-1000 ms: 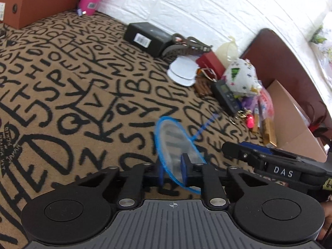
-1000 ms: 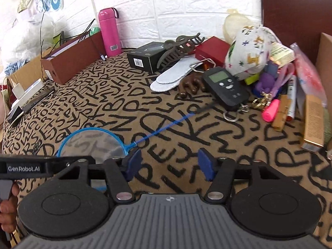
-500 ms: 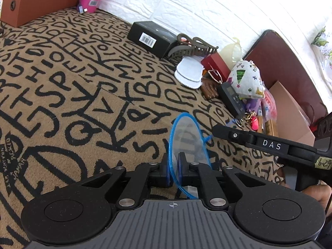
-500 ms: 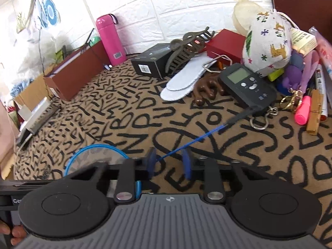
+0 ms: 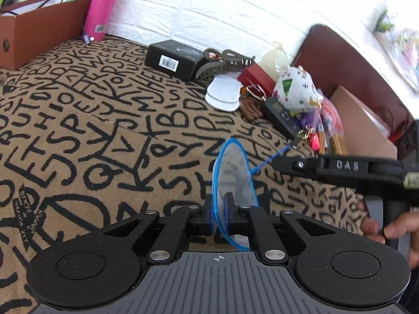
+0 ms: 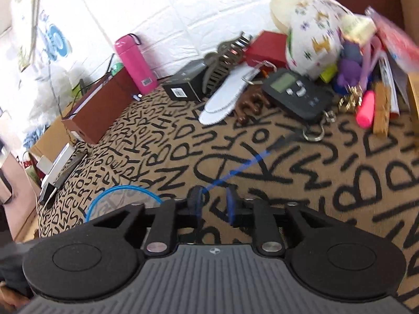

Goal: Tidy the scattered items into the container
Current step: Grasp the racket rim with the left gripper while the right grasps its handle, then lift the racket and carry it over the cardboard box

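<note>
On right tongs [image 5: 277, 162], raised "DAS" lettering, letter-printed cloth [image 5: 78, 120] beneath

Left gripper [image 5: 218, 217] jaws clamped; right gripper [image 6: 213, 205] (jaws just reopening) ajar.

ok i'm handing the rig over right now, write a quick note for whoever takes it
Left gripper: shut on the blue hoop of the small net, holding it up on edge above the letter-print cloth.
Right gripper: jaws have just been opening; they straddle the net's blue handle without pressing it.
Scattered items, including the black digital scale and pink highlighter, lie heaped by the cardboard box.
Done: net picked up.
Left: net and the heap into the container.
</note>
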Action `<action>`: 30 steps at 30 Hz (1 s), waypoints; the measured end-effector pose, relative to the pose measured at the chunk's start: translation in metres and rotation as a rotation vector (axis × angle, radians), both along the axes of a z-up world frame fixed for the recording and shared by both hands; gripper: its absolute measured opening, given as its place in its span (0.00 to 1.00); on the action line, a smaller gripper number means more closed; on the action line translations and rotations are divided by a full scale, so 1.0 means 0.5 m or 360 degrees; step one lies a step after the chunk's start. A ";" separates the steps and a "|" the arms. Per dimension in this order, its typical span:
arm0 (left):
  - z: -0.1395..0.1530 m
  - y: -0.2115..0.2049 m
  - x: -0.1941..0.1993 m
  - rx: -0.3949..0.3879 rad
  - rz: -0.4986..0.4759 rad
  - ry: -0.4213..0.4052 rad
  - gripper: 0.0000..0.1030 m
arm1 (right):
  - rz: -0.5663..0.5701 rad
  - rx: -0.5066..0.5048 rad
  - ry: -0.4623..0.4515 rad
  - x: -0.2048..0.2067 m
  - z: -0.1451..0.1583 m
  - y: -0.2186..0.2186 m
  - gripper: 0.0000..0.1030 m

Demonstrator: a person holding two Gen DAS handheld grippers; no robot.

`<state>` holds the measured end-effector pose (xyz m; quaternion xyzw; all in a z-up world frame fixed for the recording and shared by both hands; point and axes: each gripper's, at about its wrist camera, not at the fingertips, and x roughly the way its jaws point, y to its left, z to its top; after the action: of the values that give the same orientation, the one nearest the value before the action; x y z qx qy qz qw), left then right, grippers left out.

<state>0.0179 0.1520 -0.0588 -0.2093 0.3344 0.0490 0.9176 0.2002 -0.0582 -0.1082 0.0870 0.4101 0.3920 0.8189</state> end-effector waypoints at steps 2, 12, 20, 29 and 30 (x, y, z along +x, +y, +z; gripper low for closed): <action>-0.005 0.001 -0.004 0.0001 -0.0004 0.0003 0.02 | -0.0006 0.0007 0.0026 0.004 -0.008 0.004 0.31; -0.017 0.016 -0.006 -0.0020 -0.0064 -0.0022 0.02 | -0.0011 0.0062 -0.0017 0.016 -0.007 0.032 0.41; 0.001 0.022 -0.004 -0.0101 -0.0055 -0.0037 0.03 | -0.0018 0.0143 -0.0071 0.001 0.023 0.014 0.17; 0.101 -0.081 0.065 -0.0022 -0.0305 -0.0240 0.03 | -0.0184 0.0197 -0.0386 -0.021 0.153 -0.121 0.13; 0.112 -0.101 0.079 -0.0010 -0.0344 -0.0261 0.03 | -0.0217 0.0195 -0.0406 -0.019 0.164 -0.144 0.11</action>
<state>0.0575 0.1014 -0.0028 -0.1782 0.2791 -0.0685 0.9411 0.1907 -0.1304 -0.0260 0.1138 0.2711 0.3678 0.8822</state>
